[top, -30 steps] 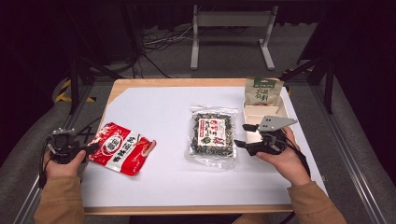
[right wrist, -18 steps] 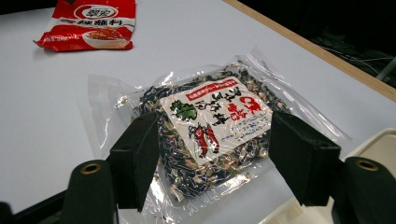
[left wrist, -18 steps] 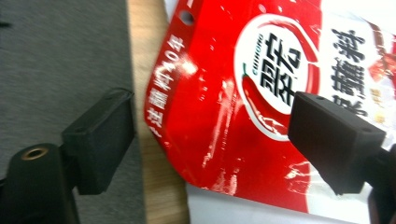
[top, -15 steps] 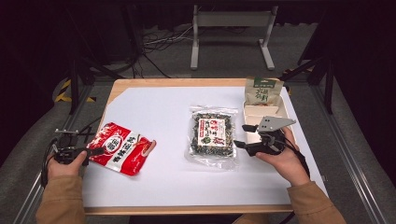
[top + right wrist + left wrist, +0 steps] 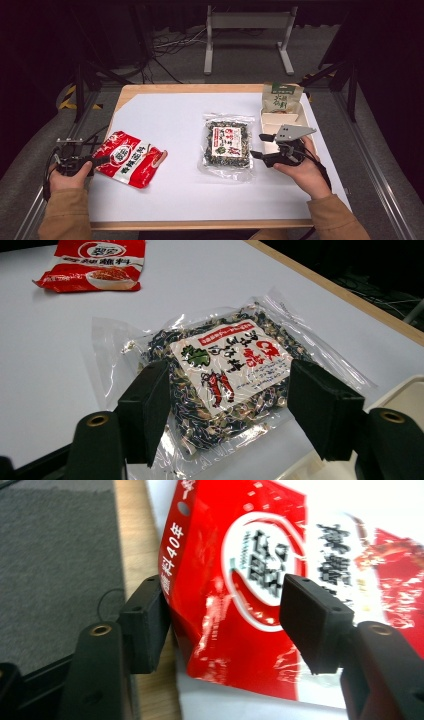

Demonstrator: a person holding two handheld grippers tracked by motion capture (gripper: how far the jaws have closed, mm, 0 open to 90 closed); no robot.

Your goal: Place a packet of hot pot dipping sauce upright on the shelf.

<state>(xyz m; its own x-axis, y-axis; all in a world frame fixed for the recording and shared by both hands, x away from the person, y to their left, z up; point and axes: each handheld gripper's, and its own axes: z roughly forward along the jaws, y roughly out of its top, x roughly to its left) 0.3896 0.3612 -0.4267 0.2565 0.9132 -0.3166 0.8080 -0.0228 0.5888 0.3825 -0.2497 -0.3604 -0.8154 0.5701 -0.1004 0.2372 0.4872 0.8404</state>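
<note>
My left hand-held gripper (image 5: 102,160) lies level at the worktop's (image 5: 165,200) left edge, pointing toward the red pouch (image 5: 129,158) — a glossy, crinkled foil packet with a white oval label. In the left gripper view the pouch (image 5: 240,605) sits between the two black block-shaped pads (image 5: 312,625); the jaws have just been closing, yet a gap shows on each side, so I read them as released, not yet pressing. My left hand (image 5: 67,170) holds the body low, forearm in a tan sleeve.

My right hand-held gripper (image 5: 257,145) hovers level beside the clear seaweed packet (image 5: 227,146) — flat, transparent film over dark flakes, with a white-and-red label. Its jaws stand apart, framing the packet (image 5: 225,375) without touching it. A pale divided tray (image 5: 270,120) and a green-topped paper pouch (image 5: 281,97) sit beyond it.
</note>
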